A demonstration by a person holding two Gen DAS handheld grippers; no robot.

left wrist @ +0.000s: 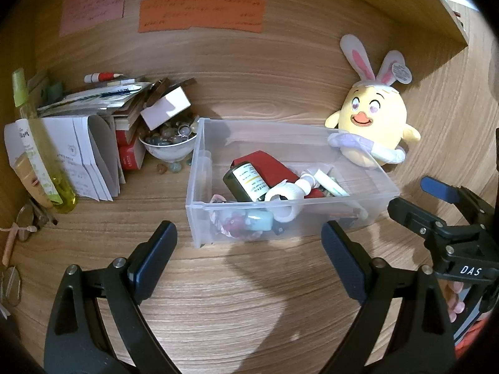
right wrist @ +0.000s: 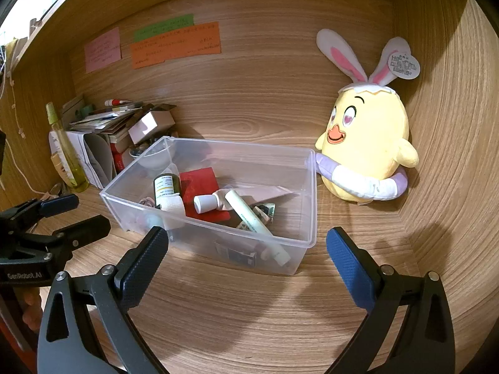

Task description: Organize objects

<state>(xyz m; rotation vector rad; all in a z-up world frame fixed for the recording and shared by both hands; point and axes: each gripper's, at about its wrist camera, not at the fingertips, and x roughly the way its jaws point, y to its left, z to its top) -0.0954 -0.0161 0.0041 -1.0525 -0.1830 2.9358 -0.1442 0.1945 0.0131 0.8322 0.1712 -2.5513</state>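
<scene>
A clear plastic bin point(left wrist: 197, 168) point(right wrist: 309, 193) stands on the wooden shelf. Inside lie a dark bottle with a white label point(left wrist: 246, 184) point(right wrist: 167, 187), a red card point(left wrist: 274, 168) point(right wrist: 199, 184), a long pale tube point(right wrist: 249, 215) and several small items. My left gripper point(left wrist: 249, 258) is open, just in front of the bin's near-left corner, and holds nothing. My right gripper point(right wrist: 248, 265) is open and empty too, in front of the bin's near-right wall. Each shows in the other's view: the right gripper point(left wrist: 416, 198) at the bin's right corner, the left gripper point(right wrist: 84, 215) at its left corner.
A yellow chick plush with bunny ears point(left wrist: 374, 124) point(right wrist: 368, 143) leans against the bin's far-right corner. At the left stand a pile of papers and booklets point(left wrist: 90, 152), a bowl of beads point(left wrist: 168, 146) and a yellow-green spray bottle point(left wrist: 40, 143). Coloured notes point(left wrist: 199, 14) stick to the back wall.
</scene>
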